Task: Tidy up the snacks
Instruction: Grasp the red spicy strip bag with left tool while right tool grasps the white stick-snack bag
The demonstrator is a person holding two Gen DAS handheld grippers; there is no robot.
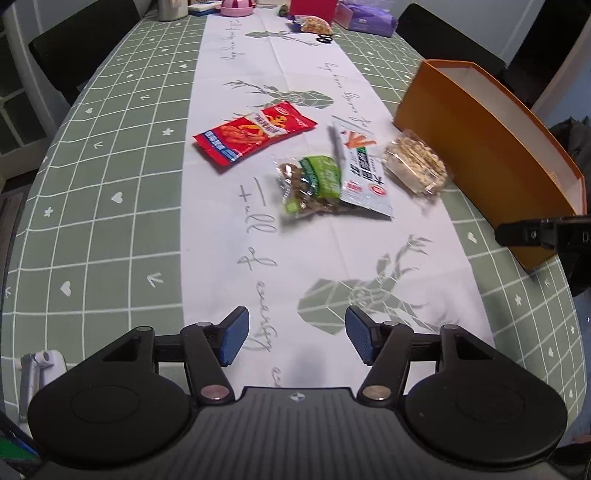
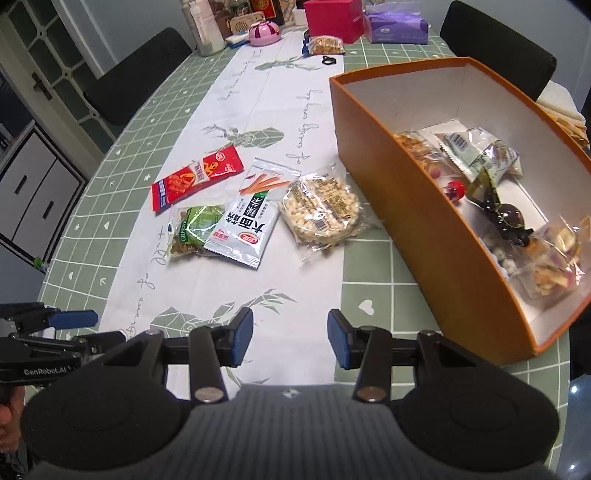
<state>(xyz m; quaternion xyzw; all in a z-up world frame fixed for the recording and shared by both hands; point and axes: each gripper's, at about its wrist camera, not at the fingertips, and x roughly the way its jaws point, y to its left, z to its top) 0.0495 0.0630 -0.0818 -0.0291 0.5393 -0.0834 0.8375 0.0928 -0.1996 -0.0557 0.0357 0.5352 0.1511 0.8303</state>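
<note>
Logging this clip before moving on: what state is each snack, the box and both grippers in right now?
Left gripper: open, fingers empty.
Right gripper: open, fingers empty.
Orange box: lidless, several snacks already inside.
Red packet: sealed, flat on the table.
Green packet: sealed, partly under the white packet.
White packet: sealed, overlapping the green one.
Rice cracker pack: sealed, beside the box.

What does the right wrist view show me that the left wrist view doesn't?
Only the right wrist view: the orange box's inside, already holding several wrapped snacks, plus bottles at the far end.

Only the left wrist view: a white clamp-like thing at the near left table edge.

Both: four loose packets, namely the red packet, green packet, white packet and clear puffed-snack pack; both grippers open and empty.
</note>
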